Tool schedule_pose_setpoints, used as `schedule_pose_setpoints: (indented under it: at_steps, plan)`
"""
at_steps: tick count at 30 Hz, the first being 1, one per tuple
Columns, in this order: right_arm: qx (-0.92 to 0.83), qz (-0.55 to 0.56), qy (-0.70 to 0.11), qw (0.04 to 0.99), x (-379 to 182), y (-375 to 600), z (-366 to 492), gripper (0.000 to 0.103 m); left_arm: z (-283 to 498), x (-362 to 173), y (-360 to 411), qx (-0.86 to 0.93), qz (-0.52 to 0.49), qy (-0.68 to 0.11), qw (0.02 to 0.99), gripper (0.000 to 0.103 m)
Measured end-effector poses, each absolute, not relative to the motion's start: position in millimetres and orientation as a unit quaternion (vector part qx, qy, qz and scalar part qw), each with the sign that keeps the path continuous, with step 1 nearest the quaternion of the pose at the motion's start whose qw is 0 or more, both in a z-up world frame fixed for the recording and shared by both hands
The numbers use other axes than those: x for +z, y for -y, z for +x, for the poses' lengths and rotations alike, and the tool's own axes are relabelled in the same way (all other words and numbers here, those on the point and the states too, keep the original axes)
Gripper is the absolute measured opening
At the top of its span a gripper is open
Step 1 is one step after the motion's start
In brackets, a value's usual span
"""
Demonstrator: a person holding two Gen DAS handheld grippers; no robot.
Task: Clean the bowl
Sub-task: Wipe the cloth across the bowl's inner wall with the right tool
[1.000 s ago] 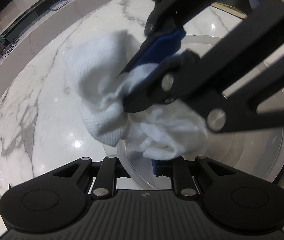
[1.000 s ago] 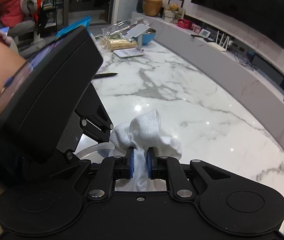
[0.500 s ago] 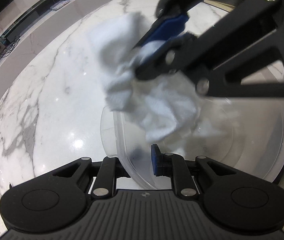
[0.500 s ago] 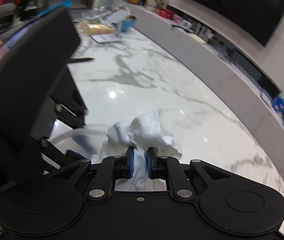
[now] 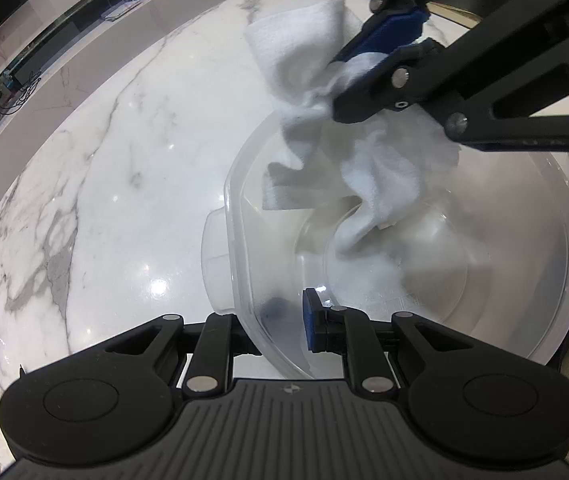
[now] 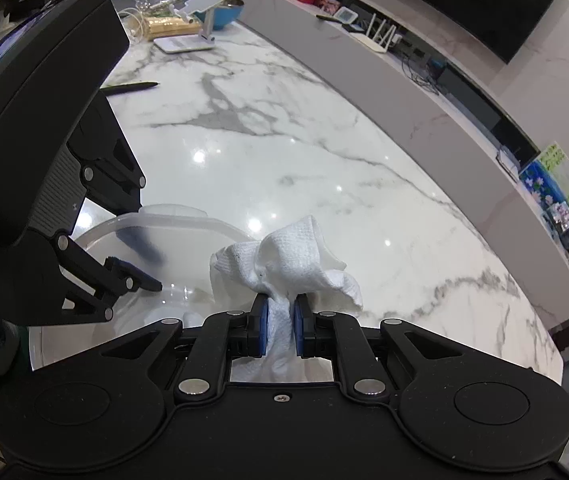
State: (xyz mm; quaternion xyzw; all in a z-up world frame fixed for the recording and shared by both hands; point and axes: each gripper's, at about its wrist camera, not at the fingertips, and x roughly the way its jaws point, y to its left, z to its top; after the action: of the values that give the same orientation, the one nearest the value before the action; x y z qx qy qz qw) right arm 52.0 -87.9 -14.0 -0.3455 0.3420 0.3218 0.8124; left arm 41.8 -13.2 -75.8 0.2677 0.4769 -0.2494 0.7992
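A clear plastic bowl [image 5: 524, 280] rests on the white marble counter [image 5: 124, 160]. My left gripper [image 5: 292, 312] is shut on the bowl's near wall, with one blue pad inside and the other outside, dimly seen through the plastic. A crumpled white cloth [image 5: 384, 172] hangs from my right gripper [image 5: 338, 80], which comes in from the upper right and is shut on it. The cloth's lower folds dangle inside the bowl, above its bottom. In the right wrist view the cloth [image 6: 292, 252] bunches out past the right gripper [image 6: 280, 320], with the bowl's rim [image 6: 172, 220] and the left gripper [image 6: 146, 262] on the left.
A black pen [image 6: 130, 87] lies on the marble beyond the bowl. Farther back stand a white phone stand [image 6: 200, 20], a blue bowl [image 6: 228, 12] and a clutter of packets. A grey raised ledge [image 6: 404, 80] runs along the counter's far side.
The right gripper has carried the cloth from the bowl's left rim up and toward its far right side. The left gripper has kept its hold on the bowl's wall.
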Motion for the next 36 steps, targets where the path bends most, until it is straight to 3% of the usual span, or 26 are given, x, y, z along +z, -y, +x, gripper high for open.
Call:
schedule_pose_setpoints:
  at_steps: [19, 36]
  plan:
    - [0.304, -0.358, -0.370, 0.802, -7.9, 108.0, 37.7, 0.010, 46.2, -74.3, 16.4, -0.251, 0.268, -0.479, 0.797, 0.014]
    - [0.309, -0.360, -0.347, 0.809, -10.9, 94.8, 44.0, 0.010, 43.5, -73.3, 17.0, -0.251, 0.268, -0.480, 0.797, 0.014]
